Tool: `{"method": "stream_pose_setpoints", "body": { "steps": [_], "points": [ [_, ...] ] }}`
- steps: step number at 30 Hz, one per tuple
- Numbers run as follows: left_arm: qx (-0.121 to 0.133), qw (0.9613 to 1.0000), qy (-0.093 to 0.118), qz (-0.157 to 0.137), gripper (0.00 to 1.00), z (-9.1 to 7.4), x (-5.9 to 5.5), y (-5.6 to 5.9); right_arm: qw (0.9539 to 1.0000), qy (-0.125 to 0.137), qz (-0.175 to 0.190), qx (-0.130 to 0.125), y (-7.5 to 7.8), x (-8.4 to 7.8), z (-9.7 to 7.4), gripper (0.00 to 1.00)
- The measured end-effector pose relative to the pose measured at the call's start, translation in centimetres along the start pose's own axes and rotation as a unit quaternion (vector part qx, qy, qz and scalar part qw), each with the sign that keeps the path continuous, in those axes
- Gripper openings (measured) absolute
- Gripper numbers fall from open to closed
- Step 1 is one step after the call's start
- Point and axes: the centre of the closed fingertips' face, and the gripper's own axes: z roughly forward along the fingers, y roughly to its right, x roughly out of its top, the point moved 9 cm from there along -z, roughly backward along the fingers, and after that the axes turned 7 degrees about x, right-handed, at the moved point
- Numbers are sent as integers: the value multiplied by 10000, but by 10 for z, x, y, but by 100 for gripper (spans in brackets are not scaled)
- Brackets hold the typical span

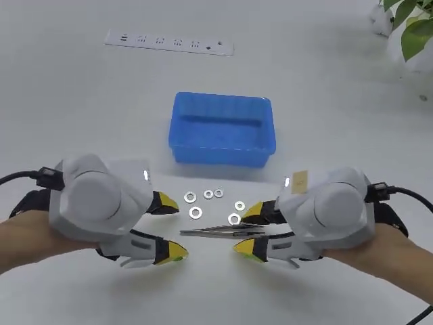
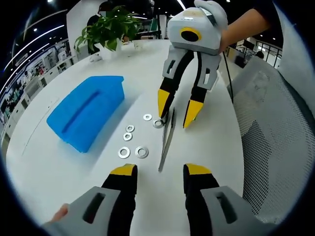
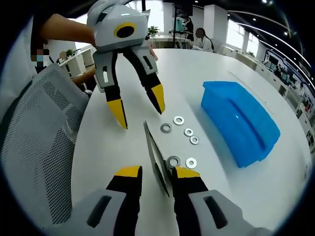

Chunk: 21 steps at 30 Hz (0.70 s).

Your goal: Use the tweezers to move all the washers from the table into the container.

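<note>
Lying on the white table [image 1: 81,101], the tweezers [image 1: 223,231] sit between the 2 grippers, closed tips toward the left one.

- Washers: 6 washers [image 1: 195,212] loose on the table, scattered between the tweezers and the container. 1 of them lies just beside the tweezers, near a right jaw tip.
- Container: blue container [image 1: 222,128], rectangular and upright, beyond the washers. No washers visible inside.
- Right gripper [image 1: 249,229]: jaws spread, astride the tweezers' handle end. The tweezers run close along 1 jaw; contact cannot be told. Not clamped.
- Left gripper [image 1: 172,227]: jaws spread with nothing between them, facing the right gripper, tweezer tips pointing into its gap.
- Surroundings: white power strip [image 1: 169,42] at the far edge of the table, green plant [image 1: 409,27] at the far right corner.
</note>
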Motion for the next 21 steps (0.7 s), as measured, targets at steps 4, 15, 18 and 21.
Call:
{"method": "stream_pose_setpoints", "body": {
  "steps": [4,15,18,21],
  "points": [
    [-56,10000,-21,-1,37,1,0,2,10000,-48,-44,69,-3,-1,2,24],
    [-160,9997,80,173,31,12,11,3,9991,-115,-414,23,-3,-1,4,15],
    [-187,9995,82,260,30,15,13,3,9985,-138,-526,70,-2,0,4,12],
    [-258,9990,42,361,29,18,14,4,9978,-163,-633,134,-2,0,4,11]
  ]
}}
